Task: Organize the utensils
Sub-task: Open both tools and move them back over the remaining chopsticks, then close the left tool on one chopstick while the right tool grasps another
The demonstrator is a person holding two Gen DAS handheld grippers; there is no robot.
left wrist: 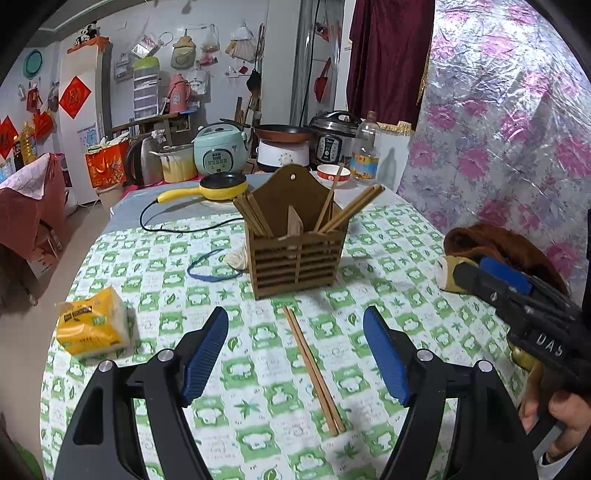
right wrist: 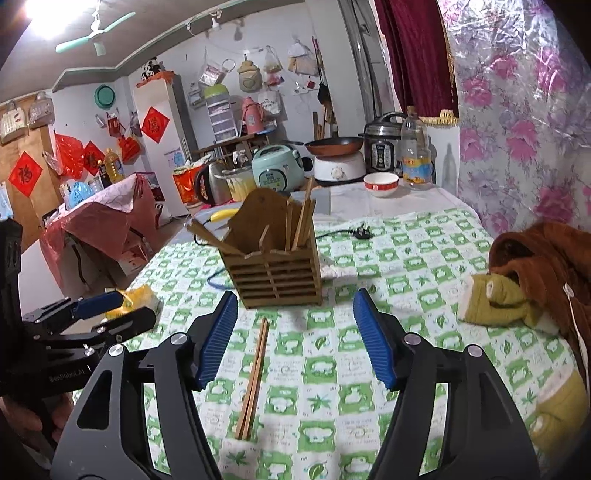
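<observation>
A pair of slim tan wooden chopsticks [left wrist: 314, 373] lies flat on the green-and-white checked cloth of the tabletop [left wrist: 388, 258], side by side and touching, just in front of a slatted brown wooden utensil holder [left wrist: 297, 254] near the table's middle, where more sticks lean. The left gripper [left wrist: 295, 354] and right gripper [right wrist: 291, 339] – ribbed blue pads, black arms – both gape, holding nothing. A yellow tissue pack [left wrist: 92, 325] sits by the left edge.

A ceiling lamp [right wrist: 48, 13] flares white at the upper left; the room is evenly bright, shadows soft, focus sharp, edges bowed and black-cornered.
</observation>
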